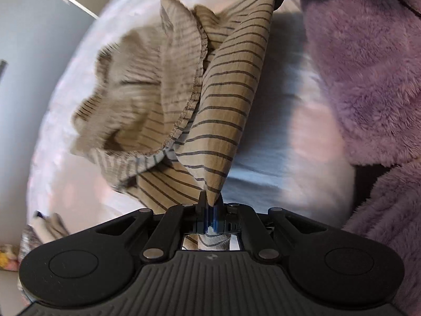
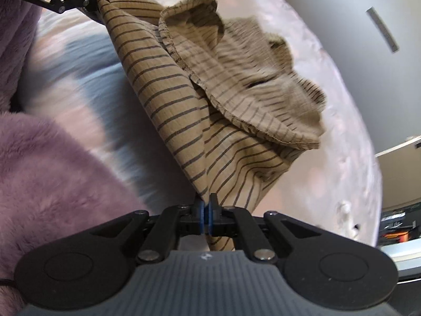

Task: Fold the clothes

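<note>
Soft even light; motion blur; strong fisheye edge distortion.

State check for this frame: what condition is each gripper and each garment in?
Left gripper: shut on striped garment.
Right gripper: shut on striped garment.
Striped garment: stretched between both grippers, rest bunched and hanging, blurred.
Purple fleece: beside the garment, not gripped.
</note>
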`<state>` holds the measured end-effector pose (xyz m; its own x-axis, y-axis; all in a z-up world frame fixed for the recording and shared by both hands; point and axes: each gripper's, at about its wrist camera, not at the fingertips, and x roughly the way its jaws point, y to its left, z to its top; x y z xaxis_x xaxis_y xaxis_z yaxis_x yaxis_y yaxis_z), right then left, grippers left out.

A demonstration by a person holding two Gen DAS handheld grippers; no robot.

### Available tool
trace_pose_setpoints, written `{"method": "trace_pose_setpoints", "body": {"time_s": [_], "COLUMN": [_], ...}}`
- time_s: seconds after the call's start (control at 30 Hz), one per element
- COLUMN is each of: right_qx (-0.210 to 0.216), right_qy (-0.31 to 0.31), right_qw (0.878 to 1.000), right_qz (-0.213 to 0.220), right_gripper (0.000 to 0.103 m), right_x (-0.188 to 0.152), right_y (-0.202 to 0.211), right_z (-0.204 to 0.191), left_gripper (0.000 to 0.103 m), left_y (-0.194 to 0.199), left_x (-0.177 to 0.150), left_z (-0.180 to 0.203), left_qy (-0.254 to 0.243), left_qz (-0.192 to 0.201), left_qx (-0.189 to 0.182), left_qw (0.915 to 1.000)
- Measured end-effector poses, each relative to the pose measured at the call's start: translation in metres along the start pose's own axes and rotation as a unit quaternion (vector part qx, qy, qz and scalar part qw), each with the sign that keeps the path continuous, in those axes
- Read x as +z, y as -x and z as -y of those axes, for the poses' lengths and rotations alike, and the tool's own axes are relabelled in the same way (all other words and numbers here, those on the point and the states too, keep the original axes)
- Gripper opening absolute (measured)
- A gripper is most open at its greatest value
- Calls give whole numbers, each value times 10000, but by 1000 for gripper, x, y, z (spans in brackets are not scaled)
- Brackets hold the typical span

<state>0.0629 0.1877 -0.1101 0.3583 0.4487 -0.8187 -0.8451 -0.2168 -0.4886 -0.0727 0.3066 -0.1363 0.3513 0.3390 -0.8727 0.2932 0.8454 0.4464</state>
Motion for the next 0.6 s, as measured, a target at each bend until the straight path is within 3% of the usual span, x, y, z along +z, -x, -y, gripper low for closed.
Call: {"method": "trace_pose_setpoints", "body": {"time_s": [0.17,0.3,0.37,0.43,0.5,0.6], "right_qx": [699,1256,1292,1255,1205,1211], "right_qy": [-513,-1022,-1171,-1329,-1609,-2213], "right_qw": [9958,9860,9842,9830,9796,9670], "right_qz": [-296,-403,-301,-151,59,368], "right_gripper": [5,11,26,34,35,34], "right_x": [11,11,7,-2,-11,-18], "right_y": [-31,-46,-38,-24,-9,8], "right_z": [26,49,55,59,66,80], "left_gripper": [3,14,17,19,32,38], "left_y": [-38,-54,-48,-33,-21,-8], "left_x": [9,10,6,1,-4,-10], "left_z": [-27,-49,-59,-66,-76,-92], "left_qy": [314,774,986,1094,1269,1608], "left_qz": [-467,-621,-487,-236,-16,280], "left_qx": [-665,-1174,-1396,-1592,-1651,-1651], "left_qw": [9962,9881,9841,9809,9781,9727]}}
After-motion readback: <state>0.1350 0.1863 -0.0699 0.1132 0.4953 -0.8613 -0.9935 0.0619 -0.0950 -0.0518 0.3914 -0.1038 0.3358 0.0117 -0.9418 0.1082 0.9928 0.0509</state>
